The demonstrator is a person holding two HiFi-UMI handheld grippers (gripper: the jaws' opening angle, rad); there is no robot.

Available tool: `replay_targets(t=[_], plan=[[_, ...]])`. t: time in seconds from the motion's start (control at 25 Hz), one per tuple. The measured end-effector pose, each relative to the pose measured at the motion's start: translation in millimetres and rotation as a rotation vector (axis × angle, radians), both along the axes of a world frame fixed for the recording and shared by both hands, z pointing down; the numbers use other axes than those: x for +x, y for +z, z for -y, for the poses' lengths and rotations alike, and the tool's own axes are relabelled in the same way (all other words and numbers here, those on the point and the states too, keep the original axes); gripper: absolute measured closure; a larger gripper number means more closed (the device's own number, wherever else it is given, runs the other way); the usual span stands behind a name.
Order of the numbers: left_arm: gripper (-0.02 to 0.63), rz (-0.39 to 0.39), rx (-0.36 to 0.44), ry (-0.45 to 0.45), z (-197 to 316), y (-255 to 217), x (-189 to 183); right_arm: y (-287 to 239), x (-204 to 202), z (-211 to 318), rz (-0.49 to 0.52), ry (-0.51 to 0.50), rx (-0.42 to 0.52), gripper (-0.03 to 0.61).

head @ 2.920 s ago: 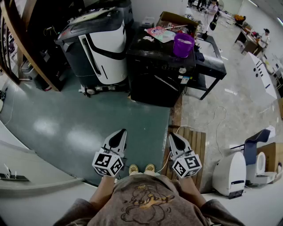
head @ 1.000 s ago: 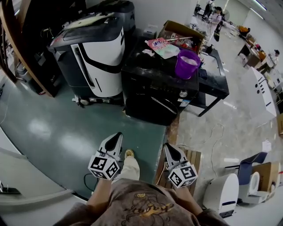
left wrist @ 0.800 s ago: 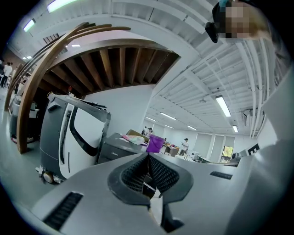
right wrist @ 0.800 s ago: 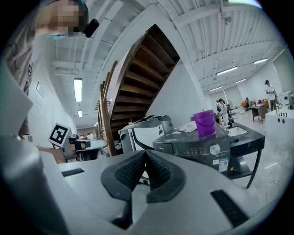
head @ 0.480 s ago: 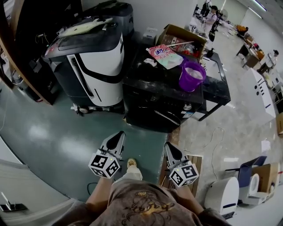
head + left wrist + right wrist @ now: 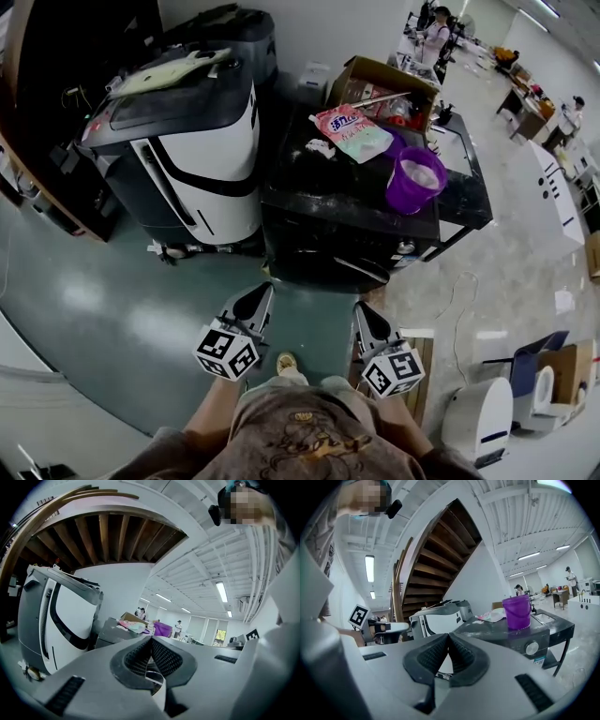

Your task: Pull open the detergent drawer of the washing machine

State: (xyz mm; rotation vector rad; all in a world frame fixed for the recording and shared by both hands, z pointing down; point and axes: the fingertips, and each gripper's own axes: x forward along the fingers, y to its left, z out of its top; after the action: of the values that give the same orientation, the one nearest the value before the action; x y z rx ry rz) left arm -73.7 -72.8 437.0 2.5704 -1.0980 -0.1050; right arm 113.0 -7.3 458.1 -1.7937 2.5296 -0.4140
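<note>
The washing machine (image 6: 342,211), a boxy black unit with a dusty flat top, stands just ahead of the left gripper (image 6: 266,289) and right gripper (image 6: 362,307) in the head view. Neither touches it. A purple plastic bucket (image 6: 415,180) sits on top. In the left gripper view, the ribbed dark pads (image 6: 165,656) meet at the tips and hold nothing, with the machine beyond. In the right gripper view, the jaws are likewise closed and empty, and the machine's round silver knob (image 6: 531,648) shows ahead to the right. The drawer itself cannot be made out.
</note>
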Motion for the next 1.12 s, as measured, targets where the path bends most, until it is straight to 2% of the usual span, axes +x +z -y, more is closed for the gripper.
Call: replay_targets(t=[0.4, 0.76, 1.12], plan=[[0.591, -0.002, -0.015, 0.041, 39, 9, 16, 5, 14, 32, 0.002, 0.044, 0.008, 0.577], [0.591, -0.018, -0.031, 0.033, 57, 15, 25, 13, 17, 50, 0.015, 0.022, 0.009, 0.577], [0.572, -0.088, -0.025, 0.035, 65, 8, 37, 10, 21, 61, 0.022, -0.006, 0.012, 0.577]])
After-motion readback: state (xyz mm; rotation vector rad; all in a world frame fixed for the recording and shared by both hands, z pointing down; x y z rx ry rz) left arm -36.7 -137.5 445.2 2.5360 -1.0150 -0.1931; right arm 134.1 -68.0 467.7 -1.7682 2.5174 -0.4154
